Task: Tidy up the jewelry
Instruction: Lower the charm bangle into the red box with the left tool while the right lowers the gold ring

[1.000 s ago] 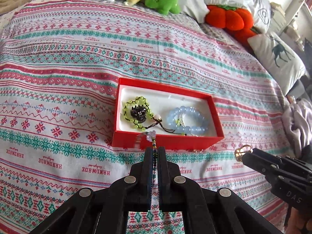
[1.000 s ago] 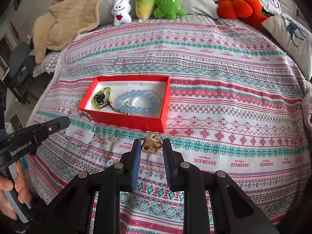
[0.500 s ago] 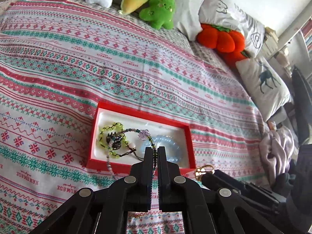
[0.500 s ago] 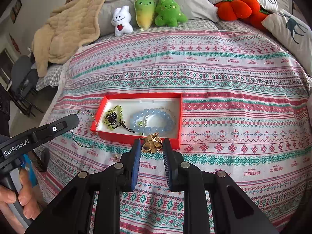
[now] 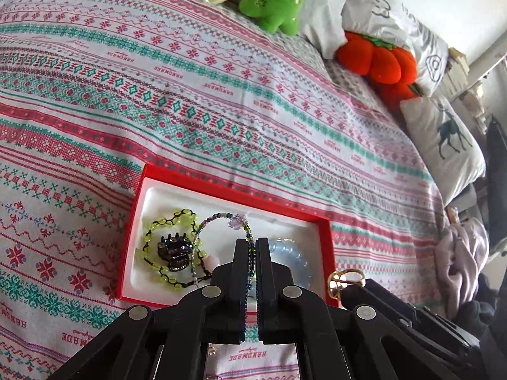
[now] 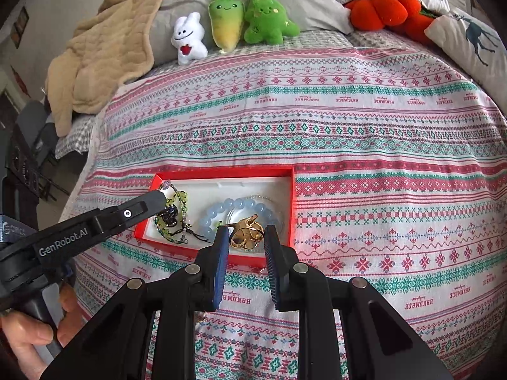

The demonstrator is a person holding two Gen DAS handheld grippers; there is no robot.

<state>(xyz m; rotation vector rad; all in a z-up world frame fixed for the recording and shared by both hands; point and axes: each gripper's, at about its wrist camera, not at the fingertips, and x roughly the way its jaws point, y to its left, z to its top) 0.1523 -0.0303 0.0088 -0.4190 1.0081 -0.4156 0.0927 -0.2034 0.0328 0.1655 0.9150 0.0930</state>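
Note:
A red box with a white lining lies on the patterned bedspread. Inside it are a yellow-green bead bracelet around a dark hair claw, and a pale blue bead bracelet. My left gripper is shut on a thin beaded bracelet with a lilac stone, which loops over the box's left half. My right gripper is shut on a gold clip, held above the box's near right edge.
Several plush toys, an orange pumpkin cushion, pillows and a beige blanket line the head of the bed. A bare hand grips the left gripper's handle. Lilac cloth lies off the bed's right side.
Both grippers have moved forward to the box. The thin beaded bracelet now hangs over the box's inside, and the gold clip has come from the bedspread in front to above the box's near edge.

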